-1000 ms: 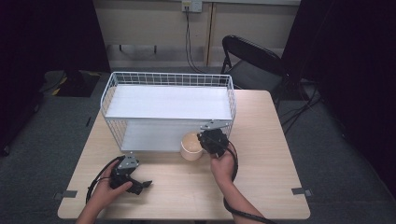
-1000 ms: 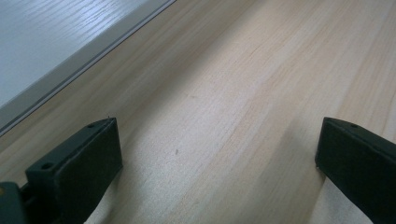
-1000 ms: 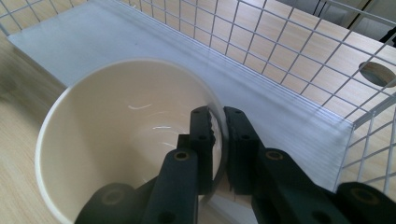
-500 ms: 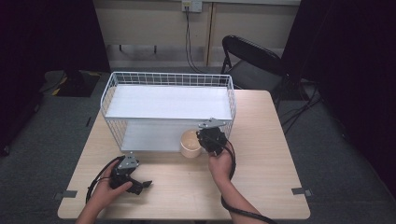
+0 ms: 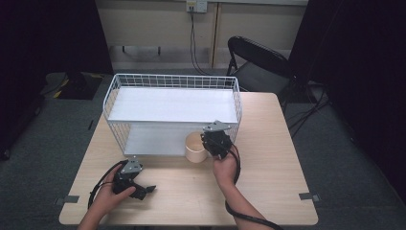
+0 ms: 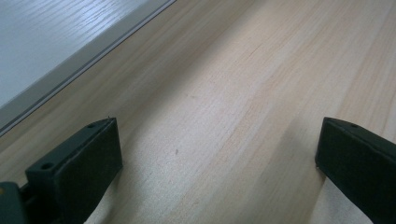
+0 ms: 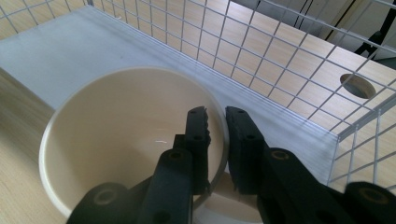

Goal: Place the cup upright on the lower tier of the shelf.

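Note:
A cream cup [image 5: 195, 146] stands upright at the front right of the white wire rack [image 5: 172, 79], by the edge of its lower white board [image 7: 60, 56]. My right gripper [image 5: 208, 143] straddles the cup's right rim. In the right gripper view, one jaw of the right gripper [image 7: 217, 114] is inside the cup [image 7: 116, 126] and the other outside. Its jaws have just been opening a little, with the rim still pinched between them. My left gripper [image 5: 146, 190] rests low on the table at the front left. Its jaws stand wide apart over bare wood, and the left gripper [image 6: 219, 135] holds nothing.
The rack has an upper white shelf [image 5: 172, 105] and wire sides [image 7: 280, 56] close behind the cup. A folding chair [image 5: 261, 62] stands beyond the table's far right corner. Bare tabletop [image 5: 273, 163] lies to the right and front.

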`<state>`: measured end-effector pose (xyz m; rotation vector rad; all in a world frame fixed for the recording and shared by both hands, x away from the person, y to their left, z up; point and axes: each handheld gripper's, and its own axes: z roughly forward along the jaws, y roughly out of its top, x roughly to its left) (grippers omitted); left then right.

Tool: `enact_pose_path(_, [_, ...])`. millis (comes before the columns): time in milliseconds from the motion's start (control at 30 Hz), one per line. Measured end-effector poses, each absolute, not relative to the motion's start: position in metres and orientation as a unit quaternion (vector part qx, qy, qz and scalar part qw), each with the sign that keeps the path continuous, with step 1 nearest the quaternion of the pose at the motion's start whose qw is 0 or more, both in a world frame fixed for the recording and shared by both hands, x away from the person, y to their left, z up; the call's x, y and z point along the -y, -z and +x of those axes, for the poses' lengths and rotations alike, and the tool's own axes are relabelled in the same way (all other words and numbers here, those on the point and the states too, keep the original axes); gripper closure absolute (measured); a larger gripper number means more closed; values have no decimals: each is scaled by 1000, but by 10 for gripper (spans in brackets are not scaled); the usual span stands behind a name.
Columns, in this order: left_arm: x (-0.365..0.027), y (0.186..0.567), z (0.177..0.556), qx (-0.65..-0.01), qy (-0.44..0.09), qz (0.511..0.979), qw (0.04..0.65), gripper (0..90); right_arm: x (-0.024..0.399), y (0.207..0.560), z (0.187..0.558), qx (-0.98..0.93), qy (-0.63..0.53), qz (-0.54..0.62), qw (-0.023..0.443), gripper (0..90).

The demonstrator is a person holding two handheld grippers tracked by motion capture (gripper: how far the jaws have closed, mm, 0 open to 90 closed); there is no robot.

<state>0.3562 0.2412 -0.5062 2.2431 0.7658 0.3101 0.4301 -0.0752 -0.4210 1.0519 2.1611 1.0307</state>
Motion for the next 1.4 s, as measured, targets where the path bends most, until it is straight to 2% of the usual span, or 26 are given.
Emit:
enact_pose_path(100, [-241,506,356,-298,-121,873,367,0,76,421,430,-797,-381,391,260,756])
enact_pose_path(233, [-241,506,356,-298,-120,874,365,0,78,421,430,-793,-386,395,258,662])
enact_pose_path(300, [-241,506,356,-297,-120,874,365,0,79,421,430,-792,-388,397,255,645])
enact_pose_path(667, [-241,506,356,-298,-121,873,366,0,88,414,424,-785,-412,410,214,491])
enact_pose_path(733, [-241,506,356,-297,-120,874,365,0,90,412,421,-782,-417,409,214,455])
enact_pose_path(767, [-241,506,356,-297,-120,874,365,0,90,411,420,-784,-416,414,200,402])
enact_pose_path(967, [-241,506,356,-297,-121,873,367,0,90,408,416,-787,-421,407,193,334])
enact_pose_path(1100, [-241,506,356,-297,-120,874,365,0,91,405,413,-788,-427,409,171,295])
enact_pose_path(1400, [-241,506,356,-297,-121,873,367,0,93,401,401,-792,-433,396,169,216])
